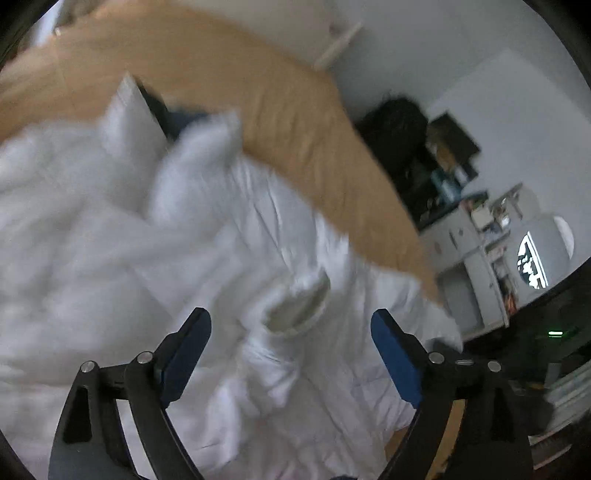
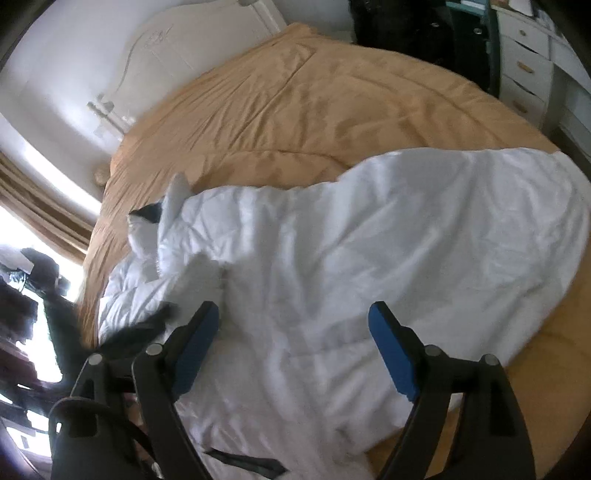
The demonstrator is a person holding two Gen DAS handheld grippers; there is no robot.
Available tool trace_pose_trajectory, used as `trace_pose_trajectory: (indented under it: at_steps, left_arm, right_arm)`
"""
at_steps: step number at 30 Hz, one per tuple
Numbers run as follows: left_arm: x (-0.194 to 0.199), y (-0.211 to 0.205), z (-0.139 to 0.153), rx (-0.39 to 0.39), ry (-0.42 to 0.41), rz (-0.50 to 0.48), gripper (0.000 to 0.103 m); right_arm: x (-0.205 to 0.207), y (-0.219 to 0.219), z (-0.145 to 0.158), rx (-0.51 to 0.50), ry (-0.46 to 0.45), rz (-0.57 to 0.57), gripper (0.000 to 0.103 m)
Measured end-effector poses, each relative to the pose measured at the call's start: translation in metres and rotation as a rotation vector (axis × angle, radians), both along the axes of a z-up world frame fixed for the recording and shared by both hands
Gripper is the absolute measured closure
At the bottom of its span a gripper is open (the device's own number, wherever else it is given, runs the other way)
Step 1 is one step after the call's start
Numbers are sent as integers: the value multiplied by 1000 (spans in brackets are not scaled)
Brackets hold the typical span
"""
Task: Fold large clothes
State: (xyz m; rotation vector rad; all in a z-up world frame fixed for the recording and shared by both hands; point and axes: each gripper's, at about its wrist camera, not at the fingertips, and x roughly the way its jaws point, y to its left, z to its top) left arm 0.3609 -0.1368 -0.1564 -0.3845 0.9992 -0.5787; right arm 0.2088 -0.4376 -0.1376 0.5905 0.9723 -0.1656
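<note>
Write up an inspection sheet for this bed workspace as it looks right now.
Surface: bed with tan cover, wrinkled.
Job's things: white padded coat spread across the bed, sleeve cuff facing up, collar end dark inside.
Clutter: black strap at the coat's near edge.
Grippers: left claw open above the cuff, holding nothing; right claw open over the coat, holding nothing.
Cables: nothing seen.
Surroundings: white headboard, white drawers, curtain.

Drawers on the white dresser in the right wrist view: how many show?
3, stacked on the dresser at the top right edge: top drawer, middle drawer, bottom drawer. More may sit beyond the frame.
</note>
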Motion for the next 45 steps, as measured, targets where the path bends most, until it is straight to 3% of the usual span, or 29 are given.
trace_pose_trajectory:
  at_steps: [1, 4, 7, 10, 12, 15, 16, 17, 18, 20, 23, 24, 26, 28, 29, 30, 31, 34, 35, 38, 42, 45]
  left_arm:
    - [-2, 17, 9, 25, -31, 30, 8]
    - [6, 77, 22, 222, -122, 156, 4]
    - [20, 113, 13, 400, -126, 230, 4]
    - [29, 159, -10, 431, -62, 281, 4]
    - [41, 165, -28, 444, -13, 288, 4]
    - [47, 172, -48, 492, 22, 291, 4]
    - [49, 173, -54, 512, 30, 289, 4]
    - [50, 172, -61, 524, 38, 283, 4]
    - [51, 174, -65, 527, 45, 277, 4]
    - [46, 185, -70, 523, 61, 278, 4]
    - [53, 193, -88, 527, 86, 300, 4]
    - [53, 196, -89, 519, 96, 305, 2]
    - [56, 200, -98, 509, 118, 307, 1]
    - [57, 203, -103, 507, 122, 314, 0]
    - [57, 204, -102, 509, 120, 316, 0]
    - [57, 204, -101, 511, 117, 318, 0]
    - [57, 205, -99, 506, 115, 318, 1]
    - [56, 206, -91, 493, 105, 333, 4]
    - [55, 207, -87, 480, 102, 338, 4]
    - [55, 206, -75, 452, 86, 339, 4]
    - [59, 204, -68, 420, 66, 340, 5]
    - [61, 198, -58, 399, 47, 349, 25]
  right_arm:
    - [8, 10, -2, 0, 6, 13, 20]
    - [27, 40, -7, -3, 34, 73, 18]
    - [56, 79, -27, -9, 98, 142, 18]
    - [79, 108, -40, -20, 134, 168, 18]
    - [92, 122, -47, -51, 166, 162, 18]
    - [114, 135, -67, -146, 283, 123, 19]
    - [120, 136, -73, -174, 308, 126, 20]
    - [123, 137, -79, -217, 337, 123, 32]
    - [123, 136, -81, -247, 339, 127, 50]
    - [116, 125, -76, -196, 307, 124, 60]
    - [98, 96, -74, -189, 294, 76, 60]
    - [92, 85, -77, -219, 296, 51, 56]
    - [84, 62, -91, -196, 312, 26, 35]
    - [80, 50, -102, -131, 323, 25, 35]
    - [76, 46, -100, -109, 315, 21, 44]
    - [72, 43, -93, -118, 317, -7, 64]
    - [67, 40, -84, -115, 301, -23, 74]
    - [57, 50, -41, -159, 169, -32, 76]
    - [59, 65, -28, -150, 111, 19, 76]
    - [73, 111, -23, -97, 56, 185, 76]
    - [81, 141, -63, -163, 142, 283, 76]
    - [68, 130, -100, -270, 260, 276, 81]
